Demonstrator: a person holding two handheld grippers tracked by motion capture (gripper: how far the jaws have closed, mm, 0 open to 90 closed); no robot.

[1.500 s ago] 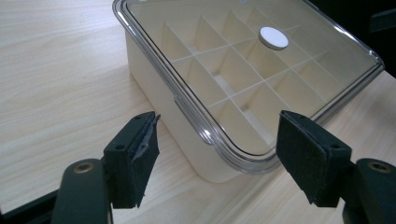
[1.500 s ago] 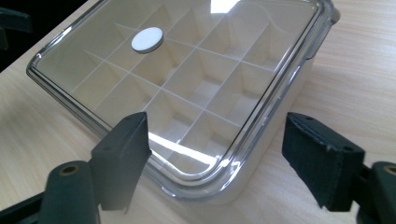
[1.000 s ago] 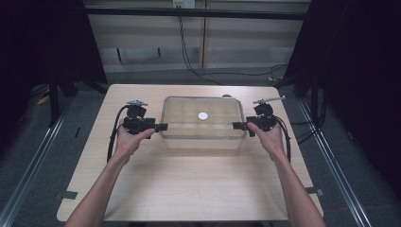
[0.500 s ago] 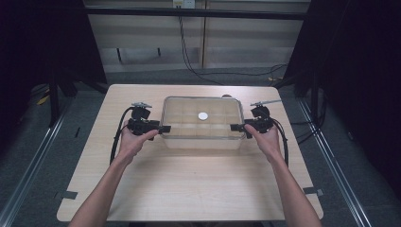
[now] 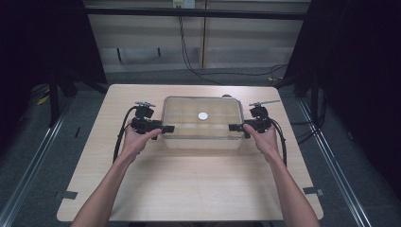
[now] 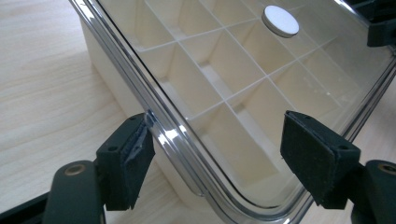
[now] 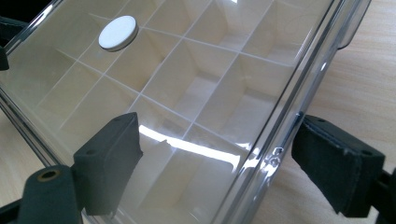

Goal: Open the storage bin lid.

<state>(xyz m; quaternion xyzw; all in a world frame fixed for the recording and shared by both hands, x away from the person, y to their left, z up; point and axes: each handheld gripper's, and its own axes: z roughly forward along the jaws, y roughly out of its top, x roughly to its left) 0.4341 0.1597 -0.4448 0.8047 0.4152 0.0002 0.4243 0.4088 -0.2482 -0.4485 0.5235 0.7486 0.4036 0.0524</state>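
In the high view, a clear compartment box (image 5: 202, 124) sits near the middle of the light wooden tabletop (image 5: 189, 189), toward its far half. A transparent lid (image 5: 189, 113) lies on top of the box, with a small white round knob (image 5: 203, 116) at its centre. The left gripper (image 5: 166, 128) is at the box's left end and the right gripper (image 5: 235, 127) at its right end, each held in one of the person's hands, with the forearms coming in from the near edge.

In the left gripper view, the lid's rim (image 6: 154, 119) runs diagonally between the two black jaws. The jaws stand wide apart and have just been opening; the left pad lies just beside or barely at the rim, while the right pad hangs clear over the lid, so nothing is clamped. White dividers (image 6: 224, 88) show through the lid.

In the right gripper view, the jaws are also wide and have just been opening. The lid's edge (image 7: 285, 116) passes between them, with the right pad just outside it and apart, and the left pad over the lid surface. The knob (image 7: 118, 32) shows farther up.
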